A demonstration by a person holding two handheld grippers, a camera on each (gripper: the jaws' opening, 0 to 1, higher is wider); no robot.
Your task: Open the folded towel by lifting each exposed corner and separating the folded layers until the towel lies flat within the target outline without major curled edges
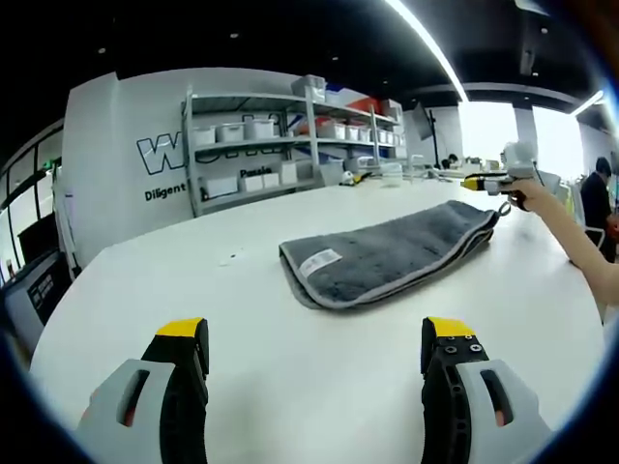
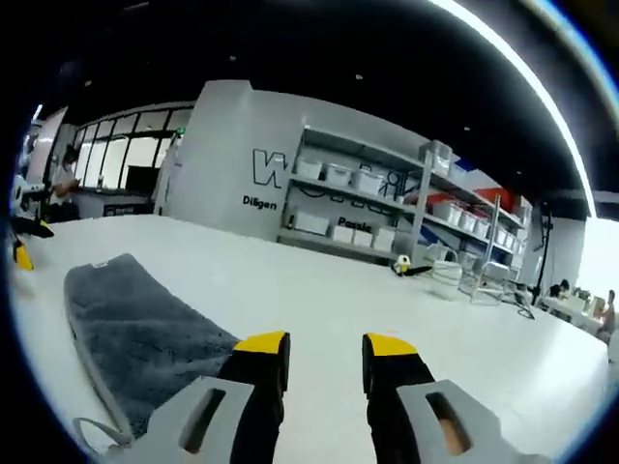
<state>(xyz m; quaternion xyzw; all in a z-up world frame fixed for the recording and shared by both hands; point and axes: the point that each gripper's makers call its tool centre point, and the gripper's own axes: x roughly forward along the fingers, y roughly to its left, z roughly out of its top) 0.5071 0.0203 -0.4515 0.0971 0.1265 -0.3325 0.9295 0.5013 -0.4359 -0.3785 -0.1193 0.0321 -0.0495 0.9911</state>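
Note:
A folded grey towel (image 1: 387, 253) with a pale edge band and a white label (image 1: 321, 261) lies on the white table (image 1: 193, 280). My left gripper (image 1: 316, 333) hovers over the table short of the towel's near end, jaws wide open and holding nothing. At the towel's far end a hand (image 1: 542, 198) holds my right gripper (image 1: 488, 182) just above the cloth. In the right gripper view the towel (image 2: 135, 329) stretches away on the left. My right gripper (image 2: 324, 346) is open beside its near end, the left jaw over the towel's edge.
Grey shelving with white bins (image 1: 290, 135) stands against the lettered wall beyond the table; it is also in the right gripper view (image 2: 387, 203). A person (image 1: 600, 193) stands at the far right. Bare table (image 2: 435, 329) spreads around the towel.

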